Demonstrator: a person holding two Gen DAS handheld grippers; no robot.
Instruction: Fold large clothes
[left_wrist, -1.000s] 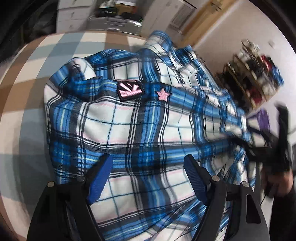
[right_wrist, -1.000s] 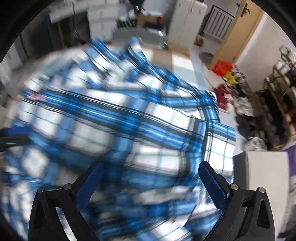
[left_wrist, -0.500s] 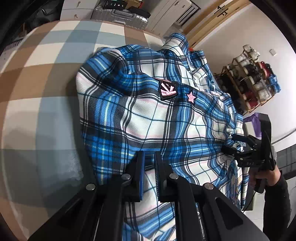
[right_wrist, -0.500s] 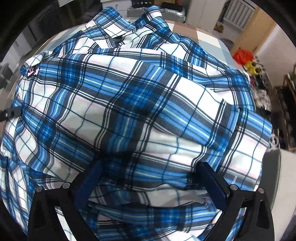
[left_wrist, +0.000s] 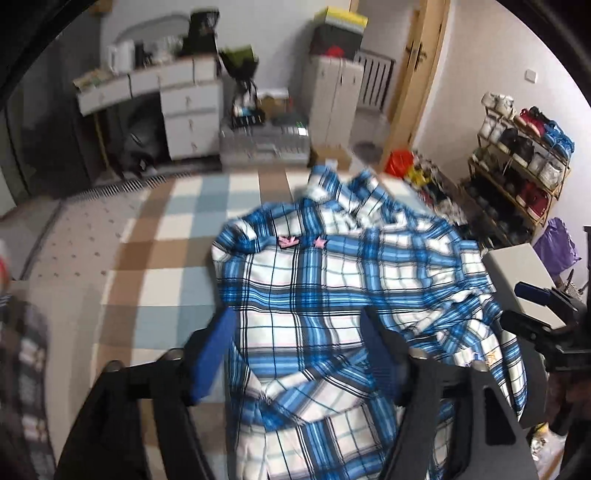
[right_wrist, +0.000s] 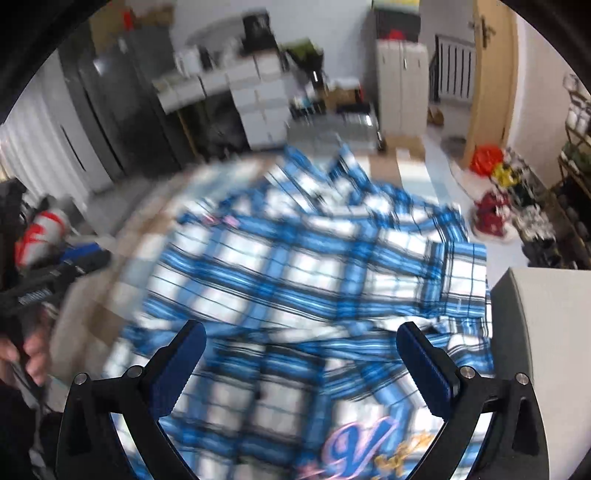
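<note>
1. We see a checked cover (left_wrist: 177, 236) in brown, pale blue and white squares spread over the broad surface that fills the middle and left of the left wrist view.
2. On that cover lies the blue, white and black plaid shirt (left_wrist: 332, 295), crumpled and partly doubled over itself, running from the centre of the frame to the bottom edge. In the right wrist view it fills the centre and bottom and is blurred.
3. The left gripper (left_wrist: 299, 354) sits at the bottom centre of its own view. Its jaws have just been opening and now stand wide apart, blue pads on either side of the shirt below; whether they touch the cloth we cannot tell.
4. The right gripper (right_wrist: 301, 363) sits at the bottom centre of its view, jaws wide apart, with the plaid cloth showing between them and nothing pressed by the pads.
5. A white box (left_wrist: 524, 280) stands just beside the shirt at the right edge of the left wrist view.
6. A shoe rack (left_wrist: 521, 162) stands at the upper right of that view, well apart from the shirt.
7. A hand (right_wrist: 29, 354) holds the left gripper's handle at the left edge of the right wrist view.
8. 2 pink patches (left_wrist: 301, 242) sit side by side near the shirt's upper fold, centre of the left wrist view.
9. A large letter V print (right_wrist: 362, 439) in blue and pink shows on the cloth at the bottom of the right wrist view.
</note>
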